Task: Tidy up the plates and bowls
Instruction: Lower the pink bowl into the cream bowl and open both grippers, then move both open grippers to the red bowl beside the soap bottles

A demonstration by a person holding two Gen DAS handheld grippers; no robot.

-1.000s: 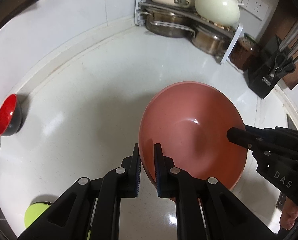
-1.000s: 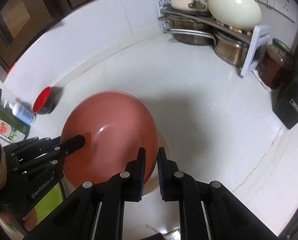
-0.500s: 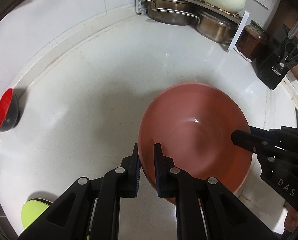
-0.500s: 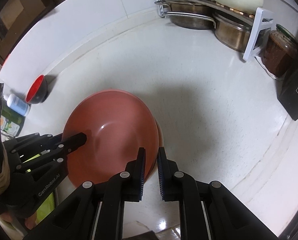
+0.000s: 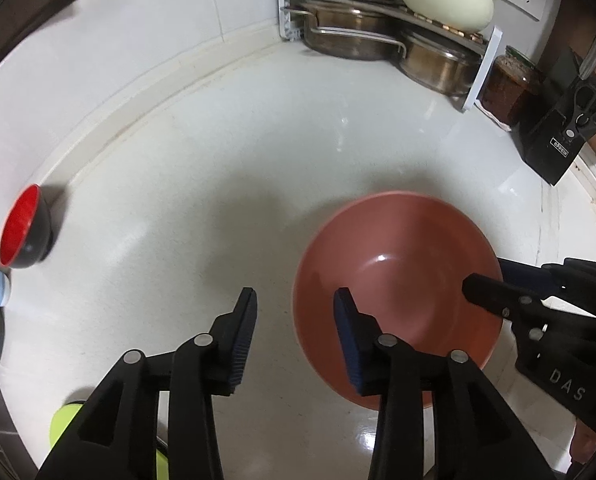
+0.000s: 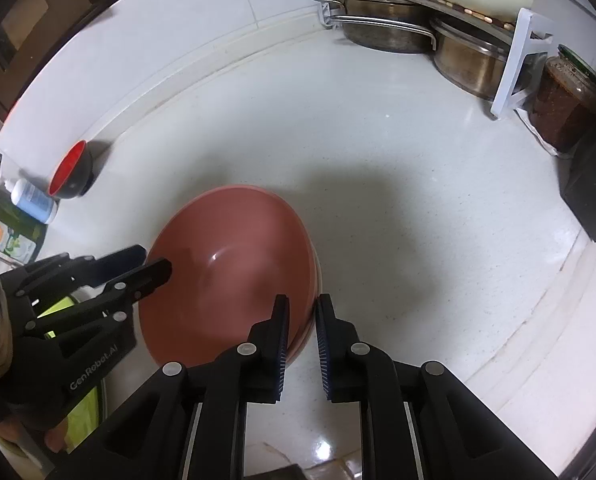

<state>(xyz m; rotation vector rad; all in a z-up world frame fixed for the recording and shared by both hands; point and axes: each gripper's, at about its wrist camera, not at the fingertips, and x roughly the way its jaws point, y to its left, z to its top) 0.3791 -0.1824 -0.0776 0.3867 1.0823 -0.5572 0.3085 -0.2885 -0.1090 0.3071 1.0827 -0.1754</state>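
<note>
A large terracotta-pink bowl rests on the white counter; it also shows in the right wrist view. My left gripper is open, its jaws straddling the bowl's left rim without touching. My right gripper is shut on the bowl's right rim. A small bowl, red inside and black outside, lies tilted by the back wall at the far left, also in the right wrist view. A lime-green dish shows at the lower left.
A white corner rack with steel pots and cream pots stands at the back. A jar and black knife block stand at the right. Bottles stand at the left edge.
My left gripper has opened and let go of the bowl's rim. The bowl has come down onto the counter. My right gripper stays shut on the rim.
</note>
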